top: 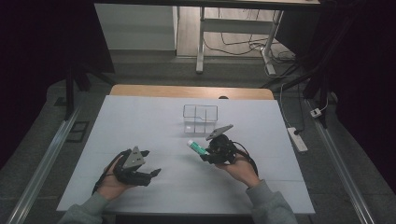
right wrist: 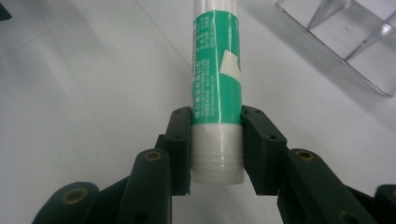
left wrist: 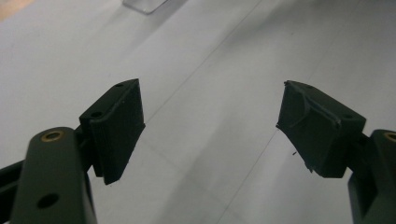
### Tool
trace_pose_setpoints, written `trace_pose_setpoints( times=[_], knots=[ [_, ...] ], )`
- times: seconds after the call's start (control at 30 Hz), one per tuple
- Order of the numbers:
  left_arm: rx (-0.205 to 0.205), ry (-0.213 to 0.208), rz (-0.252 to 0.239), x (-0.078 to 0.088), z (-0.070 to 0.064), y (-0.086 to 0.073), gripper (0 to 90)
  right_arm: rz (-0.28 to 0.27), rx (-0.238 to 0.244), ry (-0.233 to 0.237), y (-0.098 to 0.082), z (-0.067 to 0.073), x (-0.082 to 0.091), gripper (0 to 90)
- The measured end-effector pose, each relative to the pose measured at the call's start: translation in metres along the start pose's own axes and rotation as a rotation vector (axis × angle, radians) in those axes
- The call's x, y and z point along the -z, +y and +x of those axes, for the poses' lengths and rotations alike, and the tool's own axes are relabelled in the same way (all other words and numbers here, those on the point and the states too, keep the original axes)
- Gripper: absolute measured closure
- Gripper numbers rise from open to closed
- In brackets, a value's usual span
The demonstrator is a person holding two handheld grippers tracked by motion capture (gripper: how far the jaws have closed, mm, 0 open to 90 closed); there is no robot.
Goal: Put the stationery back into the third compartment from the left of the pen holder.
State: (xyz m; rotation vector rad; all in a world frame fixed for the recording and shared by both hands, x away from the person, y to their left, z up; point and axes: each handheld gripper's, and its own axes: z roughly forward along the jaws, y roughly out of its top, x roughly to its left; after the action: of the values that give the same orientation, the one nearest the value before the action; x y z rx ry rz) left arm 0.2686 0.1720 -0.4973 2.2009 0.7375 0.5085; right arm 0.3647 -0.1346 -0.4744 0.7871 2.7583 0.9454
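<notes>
While the left gripper [top: 152, 173] is hovering low over the white counter [top: 140, 121] with its fingers [left wrist: 116, 128] spread wide and empty, the right gripper [right wrist: 217, 140] is clamping a green-and-white glue stick [right wrist: 216, 79] near its base, just beside the clear divided tray [top: 201, 119].

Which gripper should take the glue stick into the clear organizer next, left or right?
Right, most likely. The right gripper is shut on the glue stick, near the clear organizer. The left gripper is open with nothing between its jaws and lies farther from the organizer.
</notes>
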Motion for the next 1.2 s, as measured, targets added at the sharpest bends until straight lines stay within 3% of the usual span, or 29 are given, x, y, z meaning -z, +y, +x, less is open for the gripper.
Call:
trace_pose_setpoints(
  times=[0.13, 0.3, 0.63, 1.2],
  knots=[
    [-0.025, -0.002, 0.017, -0.008, -0.006, 0.01, 22.7, -0.006, 0.047, 0.042, 0.0, 0.001, 0.001, 64.6],
    [-0.069, -0.005, 0.033, -0.016, -0.011, 0.016, 23.0, 0.011, 0.063, 0.099, 0.0, 0.0, -0.001, 64.5],
    [-0.163, -0.029, 0.042, -0.029, -0.018, 0.029, 23.8, 0.075, 0.091, 0.158, 0.006, 0.008, -0.017, 64.5],
    [-0.29, -0.077, 0.082, -0.048, -0.024, 0.048, 25.0, 0.102, 0.149, 0.222, 0.009, 0.021, -0.026, 64.5]
  ],
)
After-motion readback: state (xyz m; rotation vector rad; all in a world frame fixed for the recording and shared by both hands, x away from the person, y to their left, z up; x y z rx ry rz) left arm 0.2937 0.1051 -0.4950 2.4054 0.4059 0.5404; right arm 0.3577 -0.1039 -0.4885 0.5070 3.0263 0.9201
